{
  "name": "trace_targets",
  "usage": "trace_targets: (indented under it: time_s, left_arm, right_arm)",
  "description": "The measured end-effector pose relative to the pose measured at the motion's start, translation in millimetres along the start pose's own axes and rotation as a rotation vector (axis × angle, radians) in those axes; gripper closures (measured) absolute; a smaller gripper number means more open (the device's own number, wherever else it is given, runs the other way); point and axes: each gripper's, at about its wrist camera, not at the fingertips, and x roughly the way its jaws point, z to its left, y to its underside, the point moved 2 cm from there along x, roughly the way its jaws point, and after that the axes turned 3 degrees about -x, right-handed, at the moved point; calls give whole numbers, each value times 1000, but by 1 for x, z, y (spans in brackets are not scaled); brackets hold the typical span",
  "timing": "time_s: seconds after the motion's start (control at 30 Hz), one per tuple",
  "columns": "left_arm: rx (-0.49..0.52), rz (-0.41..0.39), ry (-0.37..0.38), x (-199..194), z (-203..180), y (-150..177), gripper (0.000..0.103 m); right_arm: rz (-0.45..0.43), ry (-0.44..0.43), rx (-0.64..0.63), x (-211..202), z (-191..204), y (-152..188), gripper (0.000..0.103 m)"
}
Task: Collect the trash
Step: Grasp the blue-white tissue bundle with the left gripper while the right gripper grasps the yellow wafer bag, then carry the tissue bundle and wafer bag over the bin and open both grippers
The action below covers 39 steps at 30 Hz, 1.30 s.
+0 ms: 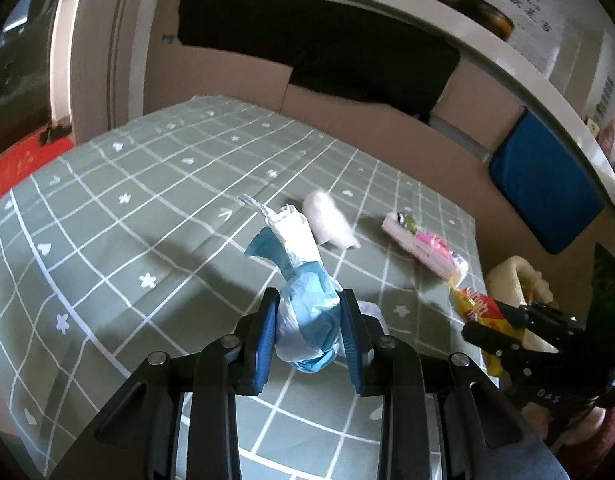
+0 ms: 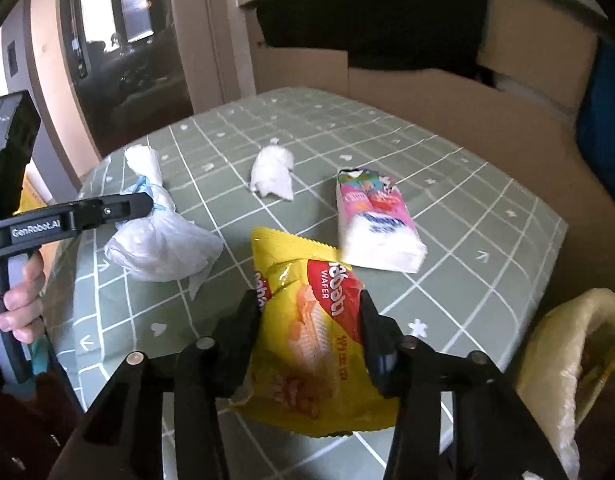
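My left gripper (image 1: 309,320) is shut on a crumpled blue and white plastic bag (image 1: 307,304) and holds it just above the green checked tablecloth (image 1: 127,208). The same bag (image 2: 159,240) shows at the left of the right wrist view under the left gripper (image 2: 143,204). My right gripper (image 2: 311,320) is shut on a yellow wafer wrapper (image 2: 307,344), which also shows in the left wrist view (image 1: 483,316). A crumpled white tissue (image 2: 273,174) and a pink tissue pack (image 2: 373,220) lie on the table beyond both grippers.
A bin lined with a pale yellow bag (image 2: 579,364) stands off the table's right edge. Cardboard boxes (image 1: 367,128) and a blue cushion (image 1: 547,184) lie behind the table. A dark glass door (image 2: 119,48) is at the far left.
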Motion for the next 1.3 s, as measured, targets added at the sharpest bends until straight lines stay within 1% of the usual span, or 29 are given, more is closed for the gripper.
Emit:
trace_targets:
  time_s: [0.03, 0.1, 0.3, 0.43, 0.5, 0.67, 0.83, 0.93, 1.07, 1.3]
  left_arm:
    - [8, -5, 0, -1, -4, 0, 72]
    - [23, -21, -2, -6, -11, -2, 72]
    - [74, -54, 8, -17, -35, -5, 72]
    - [119, -87, 25, -26, -59, -11, 72]
    - [155, -113, 39, -33, -76, -16, 72]
    - [256, -178, 89, -46, -129, -28, 72]
    - [356, -213, 177, -58, -193, -35, 72]
    - [416, -247, 218, -64, -233, -36, 72]
    - [475, -254, 266, -64, -276, -34, 72]
    - [531, -225, 323, -52, -328, -12, 72]
  right_arm:
    - [-9, 6, 6, -5, -2, 1, 62]
    - [-28, 13, 21, -14, -6, 2, 67]
    - [-75, 18, 67, -38, -18, 6, 72]
    - [-116, 42, 83, -55, -26, 5, 72]
    - [-150, 59, 91, -68, -31, 2, 72]
    - [-235, 131, 96, -108, -45, -2, 72]
    - [-316, 228, 117, -158, -71, -1, 72]
    - [-355, 296, 131, -186, -86, 3, 72]
    - [-399, 370, 180, -222, -111, 16, 72]
    - [-454, 468, 278, -266, -150, 48, 72]
